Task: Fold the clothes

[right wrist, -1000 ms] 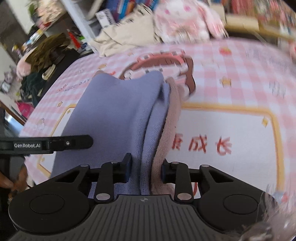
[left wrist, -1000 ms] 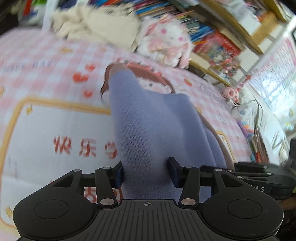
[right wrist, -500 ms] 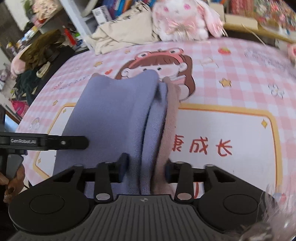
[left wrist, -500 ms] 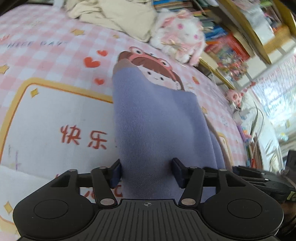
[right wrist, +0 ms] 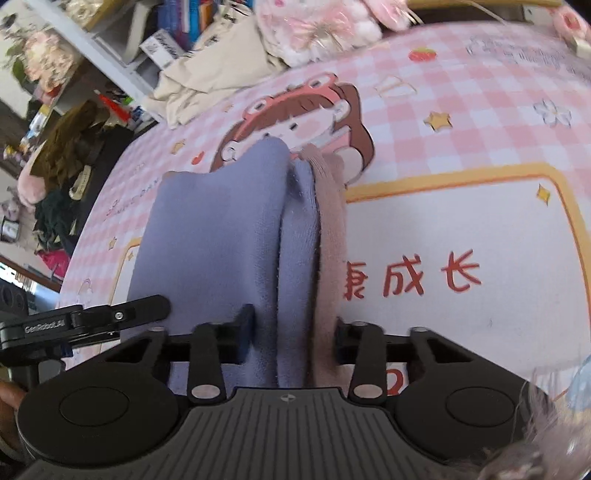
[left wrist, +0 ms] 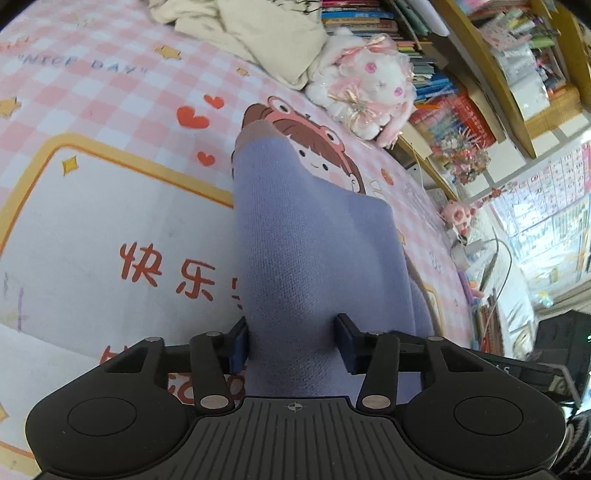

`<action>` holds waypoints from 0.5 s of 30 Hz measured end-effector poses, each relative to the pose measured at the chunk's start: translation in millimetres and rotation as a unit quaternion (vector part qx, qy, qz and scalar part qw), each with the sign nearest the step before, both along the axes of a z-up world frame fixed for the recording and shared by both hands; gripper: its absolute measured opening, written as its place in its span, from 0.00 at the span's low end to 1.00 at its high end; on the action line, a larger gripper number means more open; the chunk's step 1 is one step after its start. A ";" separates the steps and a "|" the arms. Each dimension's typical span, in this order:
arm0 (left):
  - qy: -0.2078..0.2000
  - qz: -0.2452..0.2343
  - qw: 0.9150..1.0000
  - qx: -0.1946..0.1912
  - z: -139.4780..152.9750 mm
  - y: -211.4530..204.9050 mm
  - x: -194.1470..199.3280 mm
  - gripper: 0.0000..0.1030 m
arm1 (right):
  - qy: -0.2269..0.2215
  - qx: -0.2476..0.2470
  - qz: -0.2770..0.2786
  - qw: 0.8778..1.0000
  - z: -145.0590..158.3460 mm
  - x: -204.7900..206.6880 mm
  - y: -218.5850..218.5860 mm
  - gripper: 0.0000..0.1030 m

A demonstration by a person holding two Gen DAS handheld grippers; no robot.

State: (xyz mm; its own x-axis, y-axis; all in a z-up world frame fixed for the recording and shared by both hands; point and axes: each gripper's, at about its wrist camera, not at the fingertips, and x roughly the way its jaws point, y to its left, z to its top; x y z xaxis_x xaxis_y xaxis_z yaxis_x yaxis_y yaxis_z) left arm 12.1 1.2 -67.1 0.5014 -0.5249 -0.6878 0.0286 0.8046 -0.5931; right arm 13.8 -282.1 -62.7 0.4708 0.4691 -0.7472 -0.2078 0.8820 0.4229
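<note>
A lavender knit garment (left wrist: 306, 251) with a dusty-pink band (right wrist: 328, 229) hangs folded over, held up by both grippers above a pink checked cartoon mat (left wrist: 110, 206). My left gripper (left wrist: 291, 341) is shut on the near edge of the lavender garment; the cloth fills the gap between its jaws. My right gripper (right wrist: 291, 332) is shut on the garment (right wrist: 221, 229) too, pinching lavender layers and the pink band together. The far end of the garment reaches the mat over the cartoon girl print. The left gripper's arm (right wrist: 85, 321) shows in the right wrist view.
A cream garment (left wrist: 258, 33) lies crumpled at the mat's far edge beside a white and pink plush rabbit (left wrist: 369, 85). Bookshelves (left wrist: 461, 55) stand behind. Dark clothes (right wrist: 70, 158) are heaped to the left in the right wrist view.
Both grippers have moved the garment forward and lower over the mat; its far end now lies further onto the cartoon print. Both grips are unchanged.
</note>
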 end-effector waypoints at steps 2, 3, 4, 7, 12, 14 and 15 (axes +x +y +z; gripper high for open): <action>-0.030 -0.016 0.999 0.035 13.1 -8.7 -2.7 0.41 | -0.022 -0.012 0.007 1.000 6.9 -4.0 5.0 0.26; -0.048 -0.024 0.997 0.051 20.5 -12.1 -3.6 0.41 | -0.033 -0.019 0.010 0.999 10.3 -6.0 7.4 0.25; -0.065 -0.028 0.996 0.061 27.1 -13.4 -3.9 0.41 | -0.045 -0.025 0.013 0.999 13.8 -8.0 9.9 0.25; -0.090 -0.030 0.993 0.064 40.6 -7.8 -0.3 0.41 | -0.072 -0.034 0.018 0.997 25.1 -8.3 16.5 0.25; -0.102 -0.017 0.994 0.045 47.8 11.9 12.6 0.41 | -0.100 -0.047 0.030 0.993 44.0 5.3 31.9 0.25; -0.106 -0.013 0.993 0.040 49.9 19.7 19.7 0.41 | -0.108 -0.054 0.034 0.992 50.1 12.5 40.3 0.25; -0.108 -0.011 0.993 0.039 50.7 23.6 23.8 0.41 | -0.111 -0.057 0.036 0.992 52.5 16.8 44.9 0.25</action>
